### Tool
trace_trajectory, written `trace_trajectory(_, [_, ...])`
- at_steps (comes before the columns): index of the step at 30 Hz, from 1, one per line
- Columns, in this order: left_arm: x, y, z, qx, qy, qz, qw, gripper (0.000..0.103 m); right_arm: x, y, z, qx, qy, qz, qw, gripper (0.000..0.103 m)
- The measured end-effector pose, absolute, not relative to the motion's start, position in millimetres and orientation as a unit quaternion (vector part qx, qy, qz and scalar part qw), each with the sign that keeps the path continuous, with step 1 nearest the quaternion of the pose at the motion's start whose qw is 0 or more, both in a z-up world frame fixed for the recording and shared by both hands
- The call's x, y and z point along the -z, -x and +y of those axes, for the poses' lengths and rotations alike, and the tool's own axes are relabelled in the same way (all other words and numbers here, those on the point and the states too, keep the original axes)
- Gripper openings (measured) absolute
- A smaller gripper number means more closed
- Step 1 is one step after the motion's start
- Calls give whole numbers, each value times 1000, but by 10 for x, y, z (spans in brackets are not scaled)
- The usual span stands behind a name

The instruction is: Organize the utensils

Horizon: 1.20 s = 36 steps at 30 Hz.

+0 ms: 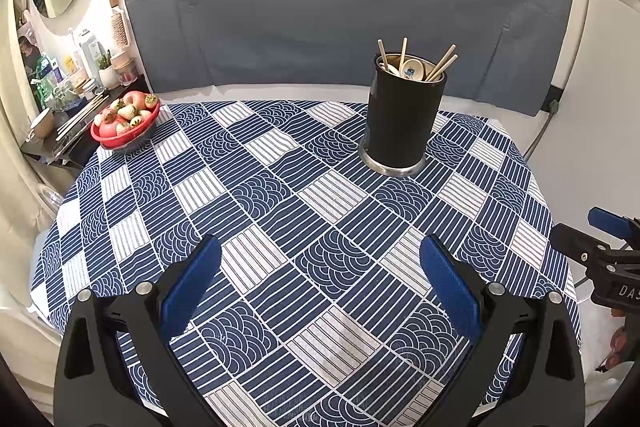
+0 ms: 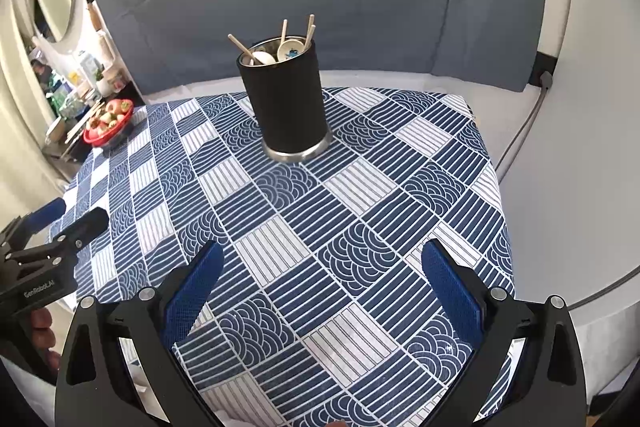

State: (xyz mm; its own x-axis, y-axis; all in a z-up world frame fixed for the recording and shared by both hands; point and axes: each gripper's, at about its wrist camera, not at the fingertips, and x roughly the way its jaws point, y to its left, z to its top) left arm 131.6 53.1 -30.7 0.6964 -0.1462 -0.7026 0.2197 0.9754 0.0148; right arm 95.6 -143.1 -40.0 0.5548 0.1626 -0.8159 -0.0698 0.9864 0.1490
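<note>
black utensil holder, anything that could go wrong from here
The tall black cylindrical utensil holder stands on a loose patterned tablecloth; a knock or a dragged cloth might tip it. The wooden chopsticks lean outward above its rim, so a reaching gripper could catch them. Both the left gripper and right gripper are open and empty, and neither is near the holder.

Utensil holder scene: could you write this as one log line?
left gripper: open, empty | right gripper: open, empty | utensil holder: upright, chopsticks and spoons inside
</note>
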Motion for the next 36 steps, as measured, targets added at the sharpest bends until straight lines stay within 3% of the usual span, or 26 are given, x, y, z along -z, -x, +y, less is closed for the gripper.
trace_trajectory(11, [335, -1567, 708, 98, -22, 392, 915, 97, 375, -1073, -1542, -70, -66, 463, 881, 95])
trace_trajectory(19, [670, -2025, 990, 100, 55, 469, 876, 97, 578, -1413, -1710, -28, -44, 466, 883, 95])
trace_trajectory(36, [1709, -3008, 1419, 51, -28, 510, 858, 97, 1951, -2270, -2082, -3, -11, 513, 858, 95])
